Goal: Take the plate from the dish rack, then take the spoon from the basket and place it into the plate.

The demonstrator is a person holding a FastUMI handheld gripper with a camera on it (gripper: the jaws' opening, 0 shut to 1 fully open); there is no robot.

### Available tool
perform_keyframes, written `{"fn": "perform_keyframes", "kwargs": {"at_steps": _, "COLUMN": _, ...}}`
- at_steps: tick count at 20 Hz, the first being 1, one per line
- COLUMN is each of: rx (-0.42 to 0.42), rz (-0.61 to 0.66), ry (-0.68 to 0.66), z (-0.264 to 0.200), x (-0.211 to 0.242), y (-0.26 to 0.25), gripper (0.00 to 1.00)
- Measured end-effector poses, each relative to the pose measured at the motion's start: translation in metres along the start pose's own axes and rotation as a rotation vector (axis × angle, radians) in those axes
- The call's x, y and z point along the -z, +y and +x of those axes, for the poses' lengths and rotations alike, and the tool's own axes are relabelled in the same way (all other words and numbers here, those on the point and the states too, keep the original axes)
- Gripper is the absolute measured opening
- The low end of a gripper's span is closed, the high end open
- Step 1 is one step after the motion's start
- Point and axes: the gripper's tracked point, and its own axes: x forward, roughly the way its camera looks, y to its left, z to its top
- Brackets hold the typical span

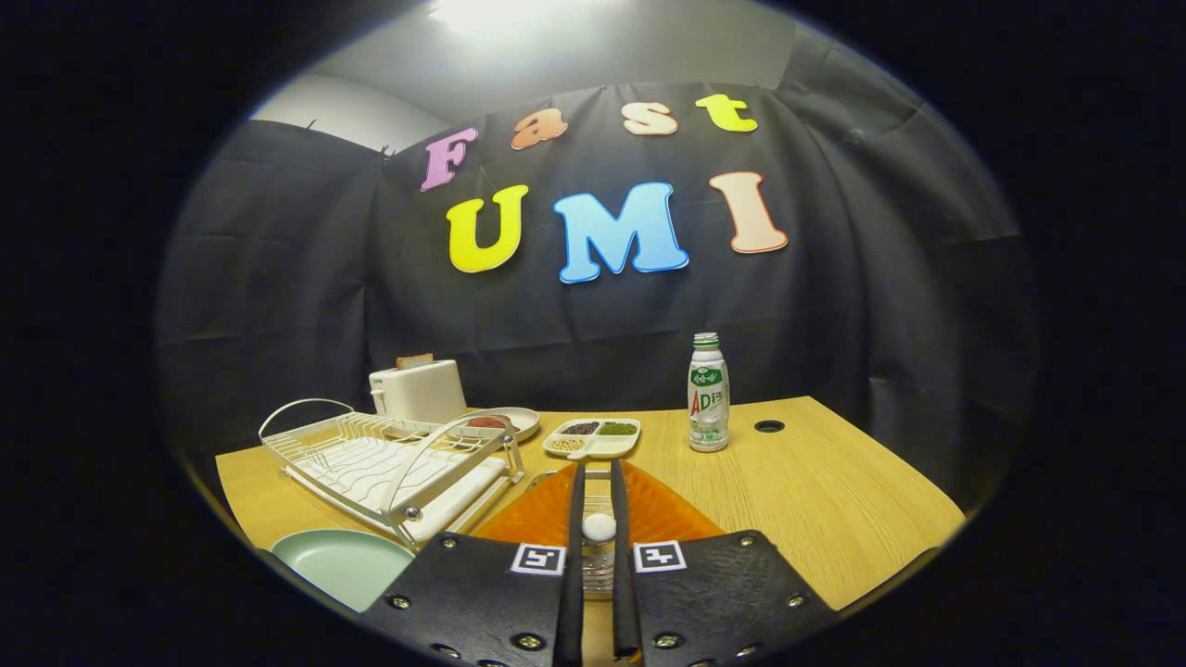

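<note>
gripper [598, 486]: we see the two fingers nearly together, clenched on the spoon handle that runs between them
spoon [599, 527]: pinched between the fingers, its pale rounded end showing in the narrow gap, over the basket
basket [662, 509]: orange, right under the fingers and spreading to both sides of them
plate [345, 559]: pale green, flat on the table at about 9 o'clock from the fingers, just in front of the dish rack
dish rack [389, 454]: white wire, at roughly 10 o'clock, empty as far as we can tell
snack tray [593, 435]: three compartments, at 12 o'clock just beyond the fingertips
bottle [708, 394]: upright at around 1 o'clock
toaster [417, 389]: white, behind the rack, a small dish beside it
table [834, 491]: light wood
</note>
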Motion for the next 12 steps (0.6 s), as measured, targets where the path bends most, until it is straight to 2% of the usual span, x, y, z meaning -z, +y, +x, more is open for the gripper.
{"fn": "perform_keyframes", "kwargs": {"at_steps": 1, "rx": 0.017, "rz": -0.013, "ry": 0.003, "z": 0.0, "x": 0.001, "y": -0.004, "gripper": 0.12}}
{"fn": "perform_keyframes", "kwargs": {"at_steps": 2, "rx": 0.008, "rz": -0.013, "ry": 0.022, "z": 0.0, "x": 0.002, "y": 0.002, "gripper": 0.06}}
{"fn": "perform_keyframes", "kwargs": {"at_steps": 5, "rx": 0.008, "rz": -0.005, "ry": 0.034, "z": -0.005, "x": -0.007, "y": 0.004, "gripper": 0.06}}
{"fn": "perform_keyframes", "kwargs": {"at_steps": 12, "rx": 0.05, "rz": -0.02, "ry": 0.003, "z": -0.035, "x": -0.069, "y": -0.001, "gripper": 0.06}}
